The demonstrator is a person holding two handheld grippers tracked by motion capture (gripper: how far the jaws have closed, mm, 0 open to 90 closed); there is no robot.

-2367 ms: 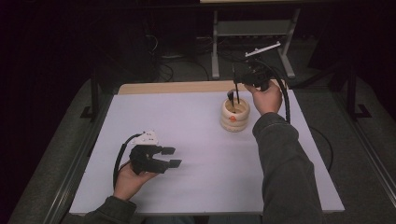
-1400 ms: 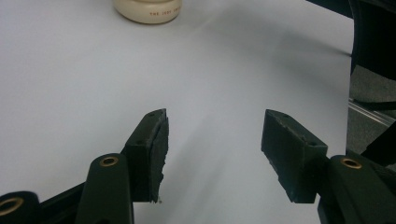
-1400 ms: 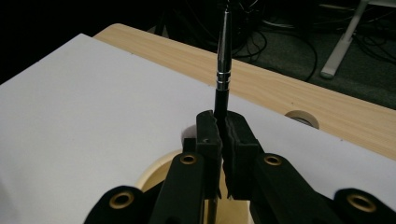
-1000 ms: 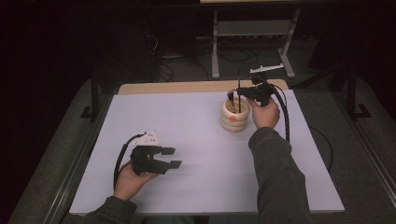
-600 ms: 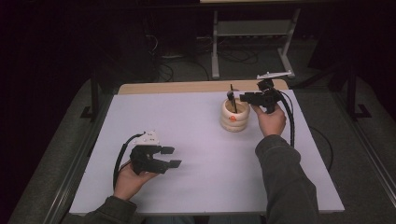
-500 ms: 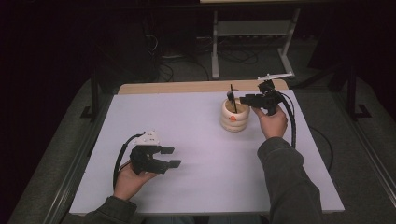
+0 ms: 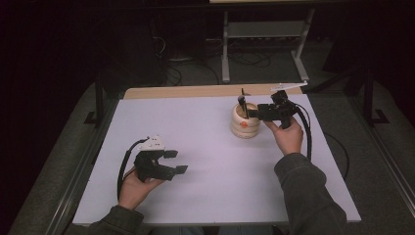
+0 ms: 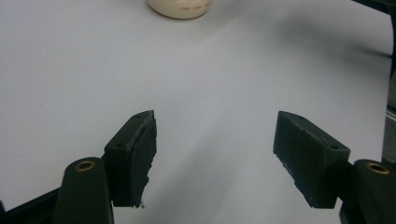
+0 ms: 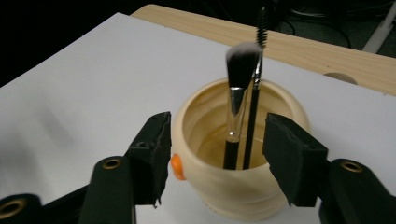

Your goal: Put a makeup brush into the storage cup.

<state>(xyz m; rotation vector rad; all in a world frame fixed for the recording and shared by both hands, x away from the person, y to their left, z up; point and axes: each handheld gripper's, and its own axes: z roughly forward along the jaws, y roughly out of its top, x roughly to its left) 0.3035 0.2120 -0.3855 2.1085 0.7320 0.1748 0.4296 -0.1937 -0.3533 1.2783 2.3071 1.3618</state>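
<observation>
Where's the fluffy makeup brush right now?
In the right gripper view, the black-handled makeup brush stands in the cream wooden cup, beside a thin spoolie wand, between the open right gripper.

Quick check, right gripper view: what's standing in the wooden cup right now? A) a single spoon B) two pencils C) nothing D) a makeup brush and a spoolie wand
D: the wooden cup holds a makeup brush with a pale-tipped bristle head and a thin spoolie wand beside it, both upright, while the right gripper is open in front of the cup.
</observation>
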